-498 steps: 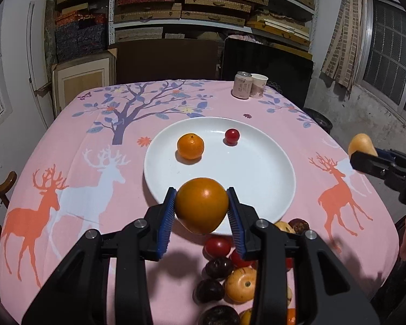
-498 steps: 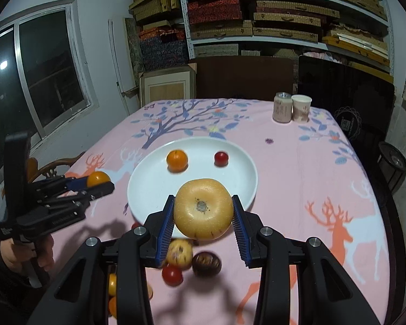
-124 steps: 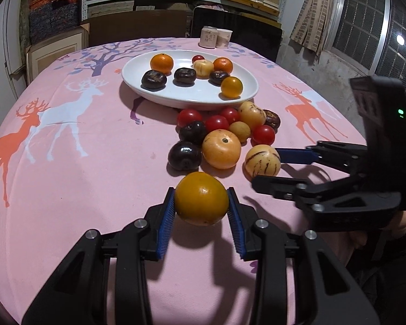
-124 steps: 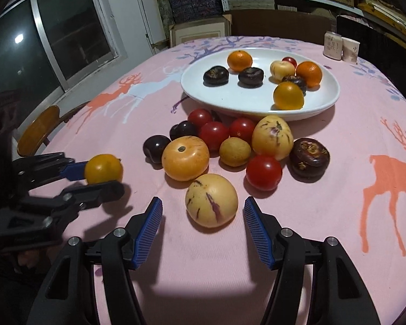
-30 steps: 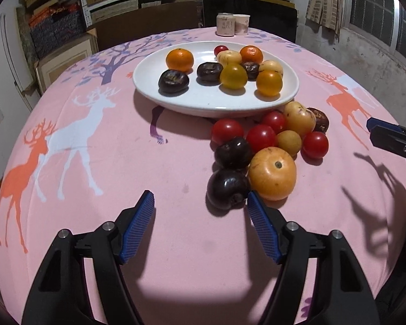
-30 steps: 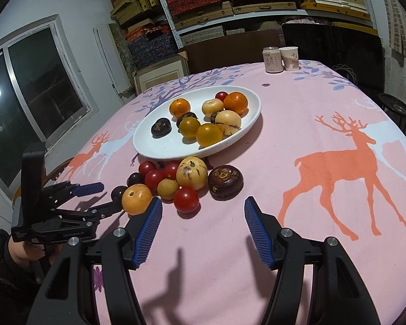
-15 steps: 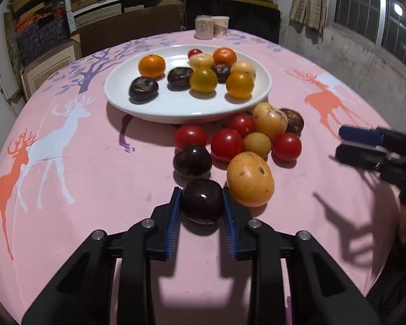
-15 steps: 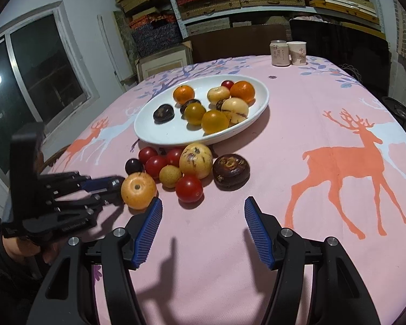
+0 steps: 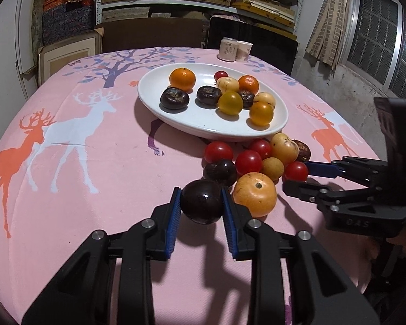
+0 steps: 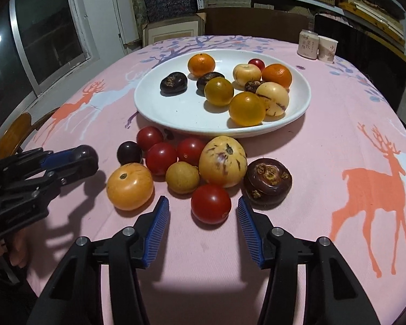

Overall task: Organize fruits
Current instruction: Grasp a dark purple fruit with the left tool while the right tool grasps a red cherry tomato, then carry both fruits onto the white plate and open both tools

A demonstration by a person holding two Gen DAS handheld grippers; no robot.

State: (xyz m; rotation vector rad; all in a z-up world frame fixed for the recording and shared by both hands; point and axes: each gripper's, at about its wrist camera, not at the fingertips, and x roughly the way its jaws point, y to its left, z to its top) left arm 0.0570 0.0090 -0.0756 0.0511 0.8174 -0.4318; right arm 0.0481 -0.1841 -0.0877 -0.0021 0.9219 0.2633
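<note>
A dark plum [image 9: 201, 201] is being held between the blue pads of the left gripper [image 9: 201, 211], just above the pink tabletop [image 9: 94, 168], at 6 o'clock of the white plate [image 9: 203, 127]. A red tomato [image 10: 211, 203] is being framed by the wide-open right gripper [image 10: 203, 216], untouched.

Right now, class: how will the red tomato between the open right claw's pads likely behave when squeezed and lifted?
The red tomato looks round and glossy, so it may roll or slip. Its thin-looking skin probably bruises under hard squeezing. The right claw, open around it, looks wide enough.
</note>
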